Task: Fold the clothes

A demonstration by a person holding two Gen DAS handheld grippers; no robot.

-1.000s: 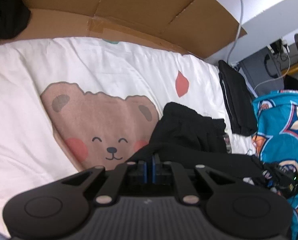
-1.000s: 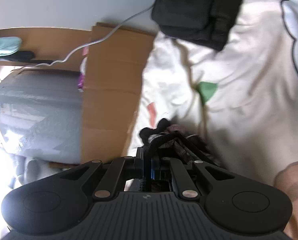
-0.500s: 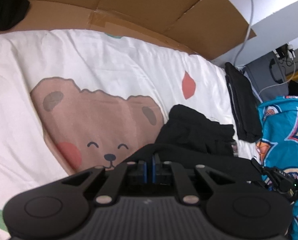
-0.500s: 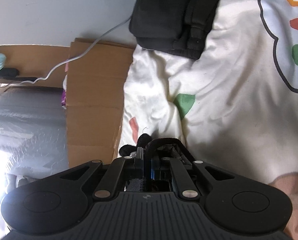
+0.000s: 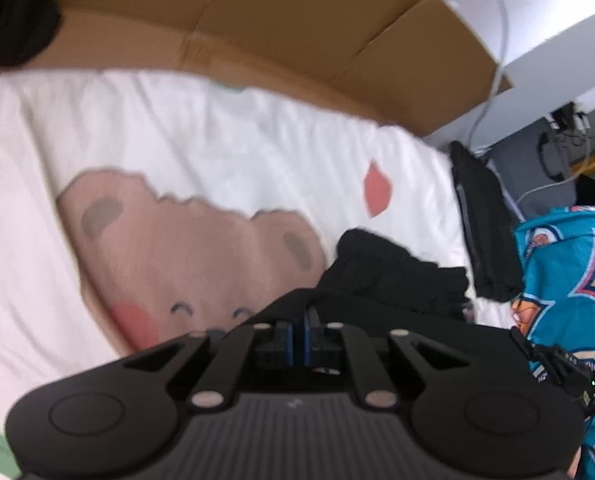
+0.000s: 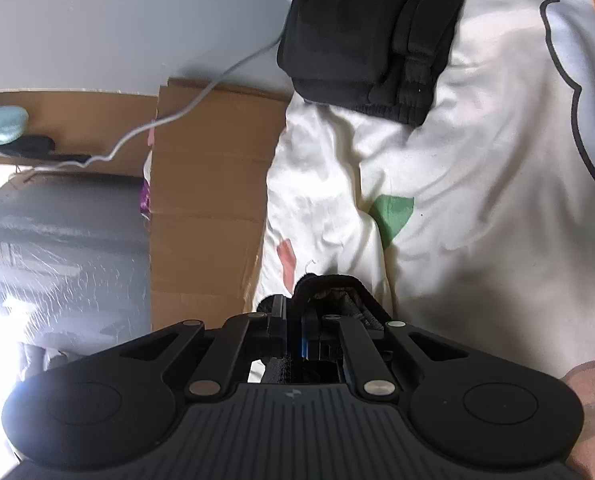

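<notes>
A black garment (image 5: pixel 393 276) lies bunched on the white bear-print bedcover (image 5: pixel 185 168). My left gripper (image 5: pixel 300 330) is shut on a stretched black edge of it, which runs off to the right in front of the jaws. In the right wrist view my right gripper (image 6: pixel 295 328) is shut on another part of the black garment (image 6: pixel 337 292), a ribbed hem humped over the jaws. Both grips hold the cloth just above the bedcover (image 6: pixel 477 208).
A folded black garment (image 6: pixel 373 36) lies at the far edge of the bed, also visible as a dark strip (image 5: pixel 481 224). Brown cardboard (image 5: pixel 281 20) lines the bed's side. A blue patterned cloth (image 5: pixel 569 280), a grey wrapped suitcase (image 6: pixel 61 256) and a white cable (image 6: pixel 201 96) are nearby.
Both grippers stay shut on the black garment. The left view has crept slightly over the bear print; the right view has tilted so more bedcover and the folded garment show.
</notes>
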